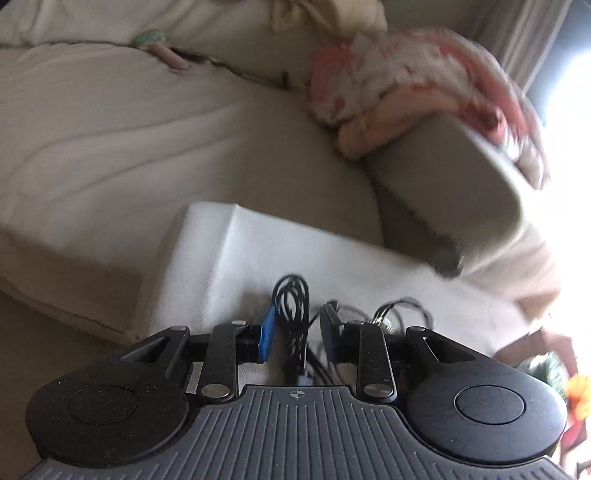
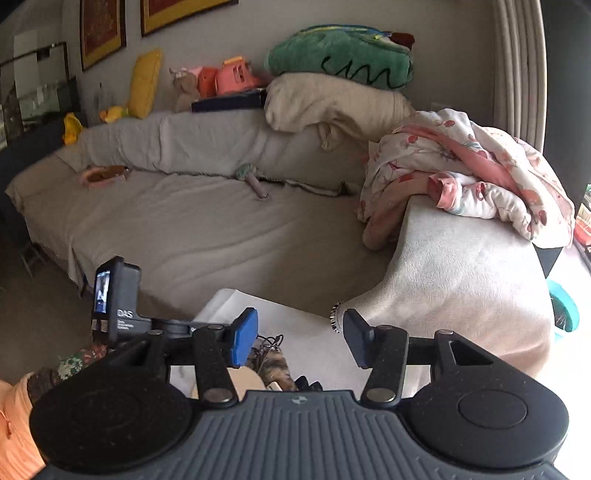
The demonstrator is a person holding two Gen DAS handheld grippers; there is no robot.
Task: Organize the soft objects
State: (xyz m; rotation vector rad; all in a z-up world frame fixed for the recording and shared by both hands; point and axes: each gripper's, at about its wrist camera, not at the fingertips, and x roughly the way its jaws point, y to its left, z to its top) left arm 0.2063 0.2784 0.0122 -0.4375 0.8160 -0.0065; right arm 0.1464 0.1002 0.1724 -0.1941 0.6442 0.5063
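Blanket [image 2: 465,173] heaped on sofa arm [image 2: 461,266], half over the edge.
Pull one corner and you drag the whole heap off. Your right gripper [image 2: 301,334] hovers low before the arm, jaws wide, empty. Left gripper [image 1: 295,336] partly open over a black cable [image 1: 291,314]; grip unclear.

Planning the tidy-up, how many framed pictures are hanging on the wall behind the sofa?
2, both at the top left of the right wrist view: a dark red one and, to its right, another cut off by the frame's edge. More may hang out of view.
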